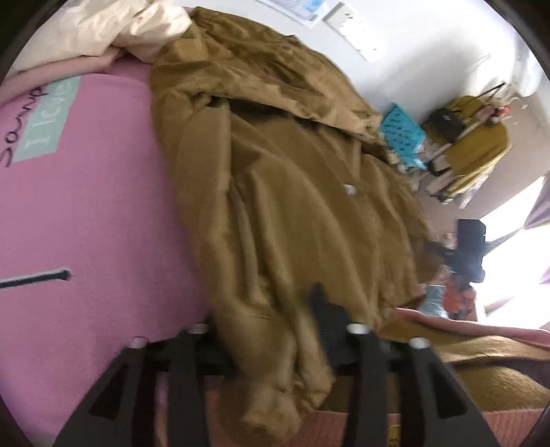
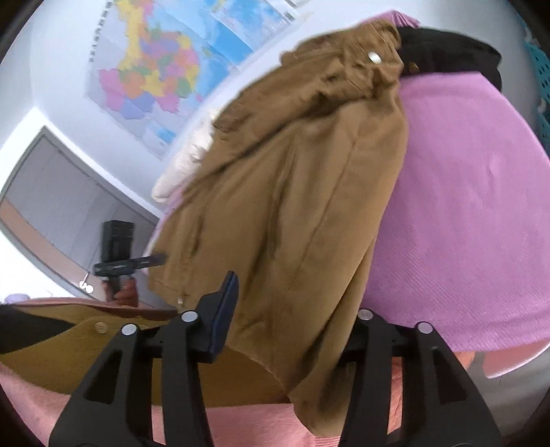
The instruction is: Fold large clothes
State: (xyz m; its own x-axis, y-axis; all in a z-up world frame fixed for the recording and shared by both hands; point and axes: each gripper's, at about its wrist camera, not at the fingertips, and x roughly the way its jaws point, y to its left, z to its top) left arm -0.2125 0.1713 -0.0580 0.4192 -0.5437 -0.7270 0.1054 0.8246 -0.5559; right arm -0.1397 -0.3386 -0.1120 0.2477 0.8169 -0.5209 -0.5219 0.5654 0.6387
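A large brown coat [image 1: 292, 192] lies lengthwise on the pink bed cover [image 1: 86, 213], with a white snap button on its front. My left gripper [image 1: 264, 309] sits at the coat's near end. A thick fold of cloth fills the gap between its jaws; the right finger [image 1: 323, 309] presses against the cloth and the left finger is hidden under it. In the right wrist view the brown coat [image 2: 292, 206] runs away from my right gripper [image 2: 288, 285], which is shut on its near edge. The blue-padded left finger [image 2: 225, 309] shows; the other is behind the cloth.
A cream duvet [image 1: 103, 31] lies at the bed's head and a black garment [image 2: 447, 44] at the coat's far end. A mustard blanket [image 1: 481, 374] covers the near edge. A blue crate [image 1: 402, 130] and a loaded cart [image 1: 474, 148] stand beside the bed. A map [image 2: 154, 68] hangs on the wall.
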